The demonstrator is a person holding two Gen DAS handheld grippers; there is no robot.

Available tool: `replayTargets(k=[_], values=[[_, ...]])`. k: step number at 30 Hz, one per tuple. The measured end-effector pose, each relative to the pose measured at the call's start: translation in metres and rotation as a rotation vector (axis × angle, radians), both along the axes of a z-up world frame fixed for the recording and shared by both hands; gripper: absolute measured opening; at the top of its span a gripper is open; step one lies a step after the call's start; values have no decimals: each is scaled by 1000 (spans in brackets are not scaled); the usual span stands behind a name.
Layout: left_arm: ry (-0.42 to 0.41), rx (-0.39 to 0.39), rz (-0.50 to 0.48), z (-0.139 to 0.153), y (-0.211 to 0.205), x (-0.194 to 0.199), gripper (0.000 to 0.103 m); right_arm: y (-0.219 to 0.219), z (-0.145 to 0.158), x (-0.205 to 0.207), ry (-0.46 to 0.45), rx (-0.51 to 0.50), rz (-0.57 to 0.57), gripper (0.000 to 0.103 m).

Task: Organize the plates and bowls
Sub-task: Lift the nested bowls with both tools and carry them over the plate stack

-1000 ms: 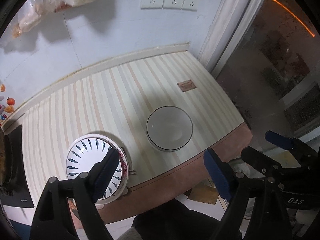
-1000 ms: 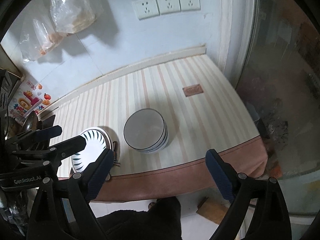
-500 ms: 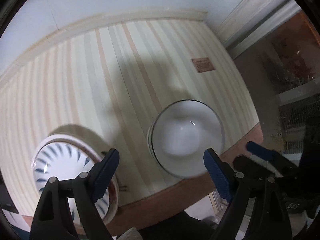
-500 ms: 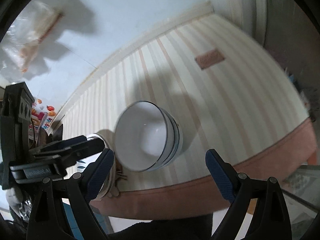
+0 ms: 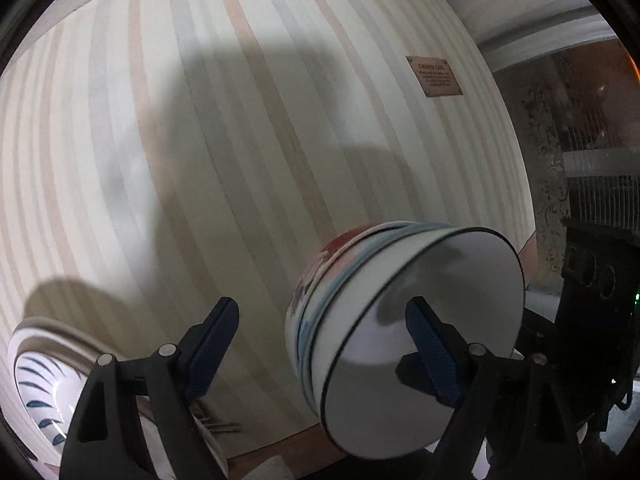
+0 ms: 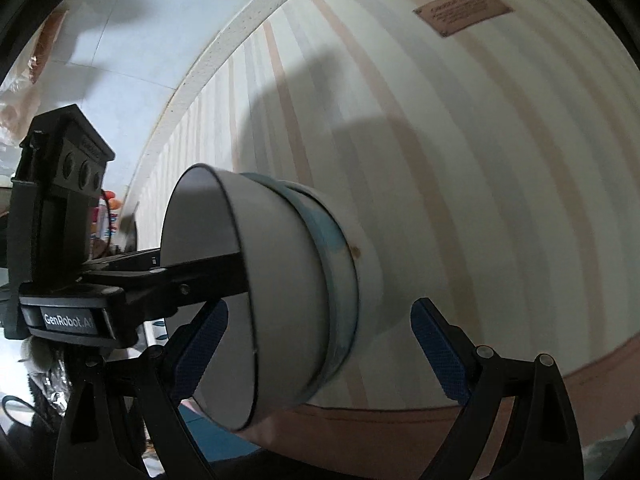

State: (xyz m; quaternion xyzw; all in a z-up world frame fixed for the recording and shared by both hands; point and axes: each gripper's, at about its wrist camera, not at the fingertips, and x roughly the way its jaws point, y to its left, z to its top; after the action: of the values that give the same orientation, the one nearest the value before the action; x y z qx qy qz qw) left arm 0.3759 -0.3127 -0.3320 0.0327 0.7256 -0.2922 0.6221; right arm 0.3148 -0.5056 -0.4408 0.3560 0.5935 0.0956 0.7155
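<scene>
Bowl stack (image 5: 400, 312), rims toward camera.

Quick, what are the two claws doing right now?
Left claw: open, one finger inside the top bowl of the stack.
Right claw: open, straddling the bowls, holding nothing.

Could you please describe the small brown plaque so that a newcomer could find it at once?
Start from the striped tabletop and look toward its far right corner. The plaque lies flat there, apart from the stacked bowls: the only small brown rectangle with lettering.
</scene>
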Motion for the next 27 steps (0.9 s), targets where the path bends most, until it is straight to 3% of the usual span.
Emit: replayTargets(k=[5, 8, 10, 12, 17, 27], values=[[45, 5, 20, -10, -3, 1, 81, 8, -10, 14, 8, 22, 28, 94], [68, -12, 36, -13, -1, 2, 80, 16, -14, 19, 12, 54, 53, 83], [65, -36, 33, -10, -2, 1, 68, 17, -17, 21, 18, 59, 48, 81], [67, -49, 24, -6, -4, 0, 62, 17, -19, 22, 24, 56, 40, 72], [56, -47, 34, -7, -4, -1, 62, 16, -25, 26, 35, 79, 27, 66], [39, -42, 51, -2, 6, -5, 62, 12, -27, 29, 35, 89, 21, 66]])
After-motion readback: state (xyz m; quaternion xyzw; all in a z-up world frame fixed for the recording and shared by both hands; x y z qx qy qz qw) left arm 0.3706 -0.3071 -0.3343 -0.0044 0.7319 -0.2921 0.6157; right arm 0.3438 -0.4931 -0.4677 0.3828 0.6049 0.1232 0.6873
